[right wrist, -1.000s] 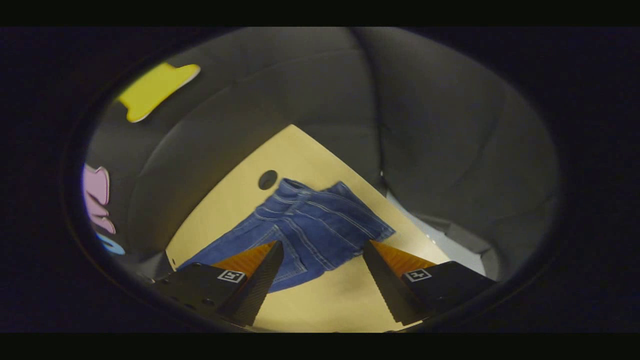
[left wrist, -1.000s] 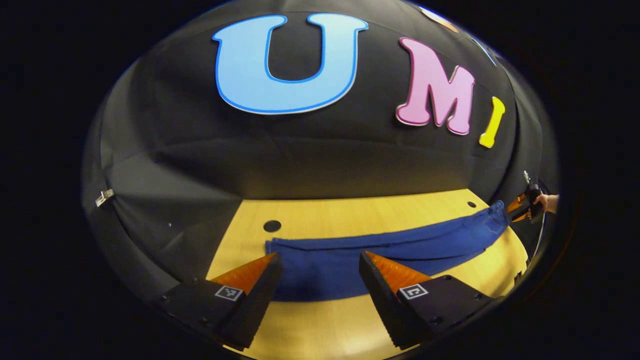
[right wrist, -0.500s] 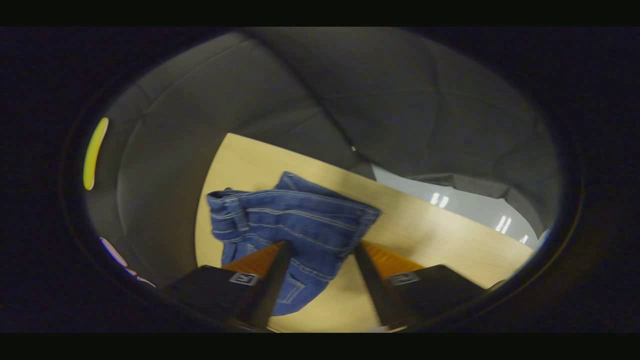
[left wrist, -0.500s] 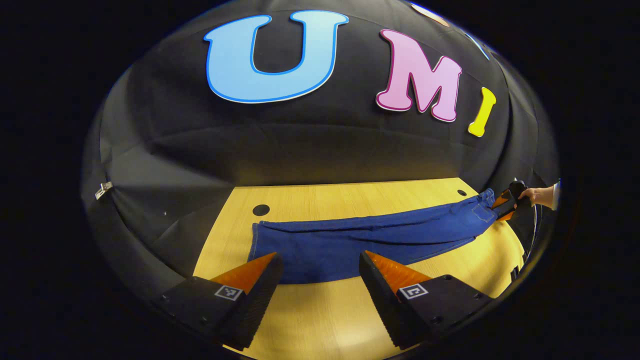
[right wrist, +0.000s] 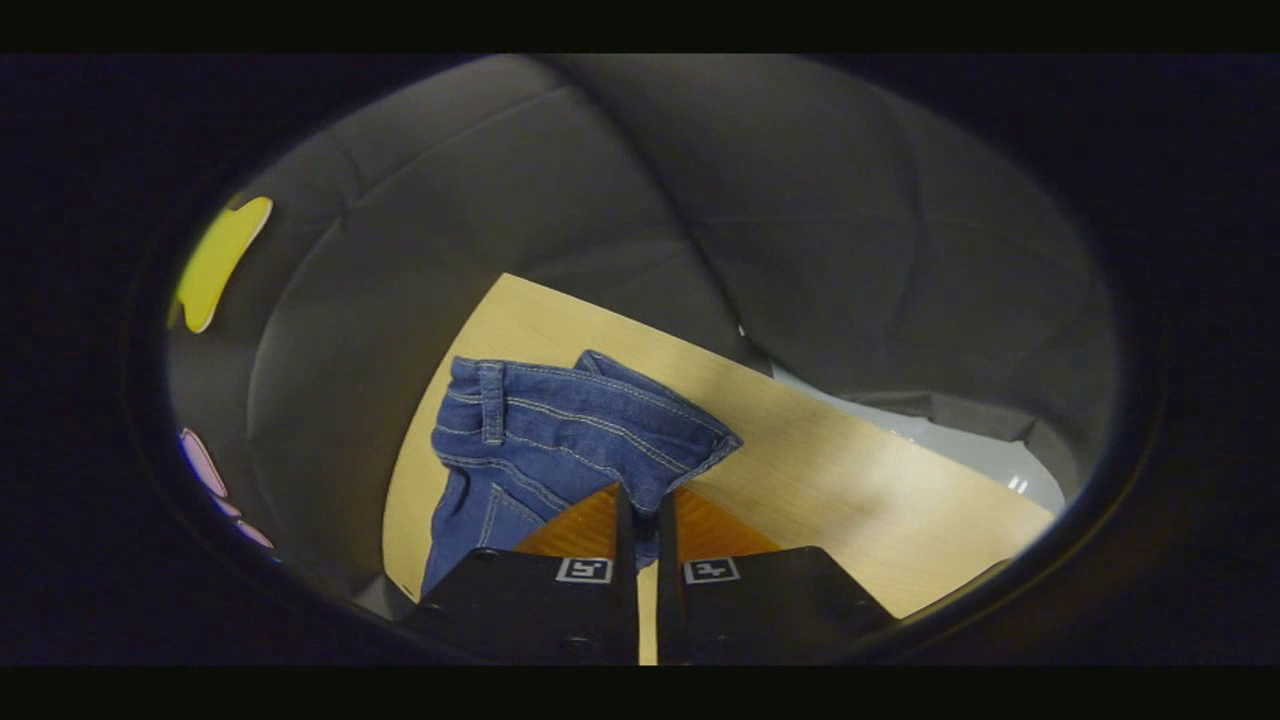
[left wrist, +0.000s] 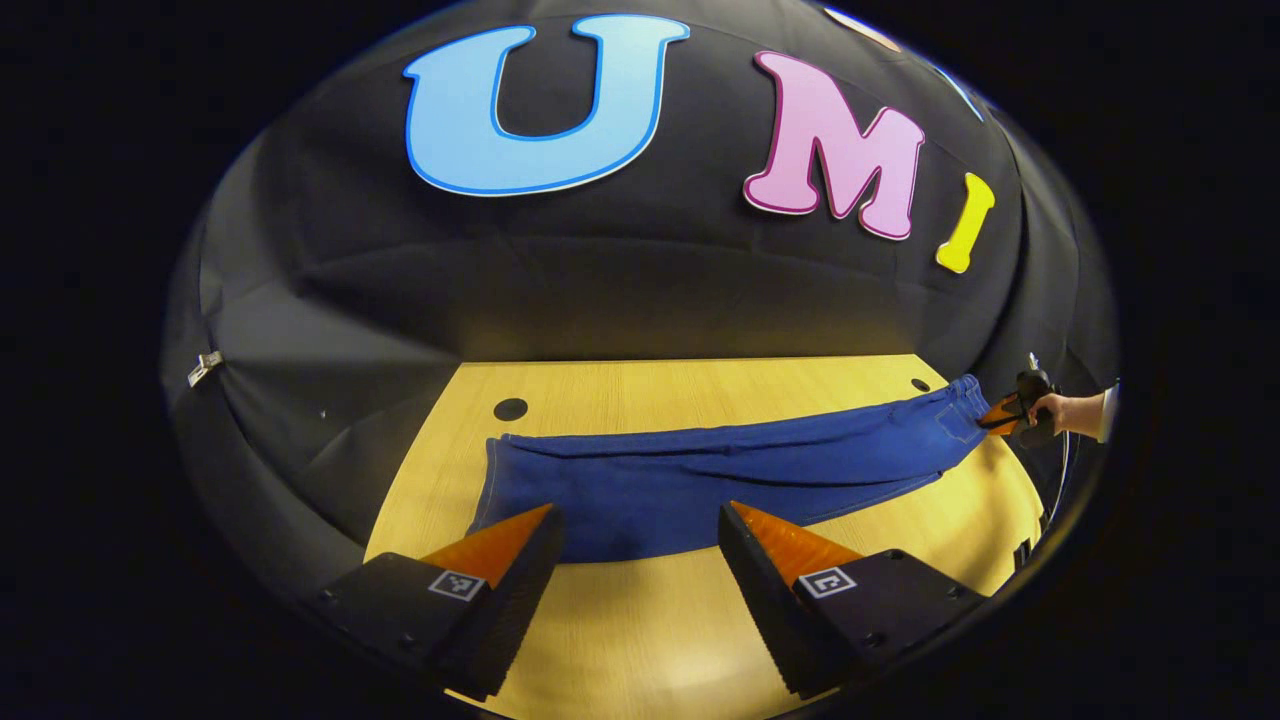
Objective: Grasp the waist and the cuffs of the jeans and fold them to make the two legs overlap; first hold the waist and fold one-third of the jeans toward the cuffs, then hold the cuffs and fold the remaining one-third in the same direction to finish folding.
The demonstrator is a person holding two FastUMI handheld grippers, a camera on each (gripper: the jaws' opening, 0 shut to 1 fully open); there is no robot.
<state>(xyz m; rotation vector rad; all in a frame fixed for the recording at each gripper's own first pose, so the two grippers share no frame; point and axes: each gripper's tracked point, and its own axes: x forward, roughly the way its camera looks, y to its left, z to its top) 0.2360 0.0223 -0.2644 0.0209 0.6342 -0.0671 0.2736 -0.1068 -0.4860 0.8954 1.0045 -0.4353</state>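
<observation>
Blue jeans lie stretched across the wooden table, cuffs at the left end, waist at the far right. My left gripper hovers open just in front of the cuff end, its fingers apart over the near hem. In the right gripper view the waist of the jeans is bunched with its belt loops showing, and my right gripper is shut on the near edge of the waist. The left gripper view shows that right gripper far off at the waist, held by a hand.
Two round holes sit in the tabletop behind the jeans, one at each end. Black cloth walls close the table in at the back and sides. A pale floor shows past the table's right edge.
My right gripper has closed from wide open onto the waist edge. My left gripper has drawn back a little, so more of the cuff end shows, and stays open.
</observation>
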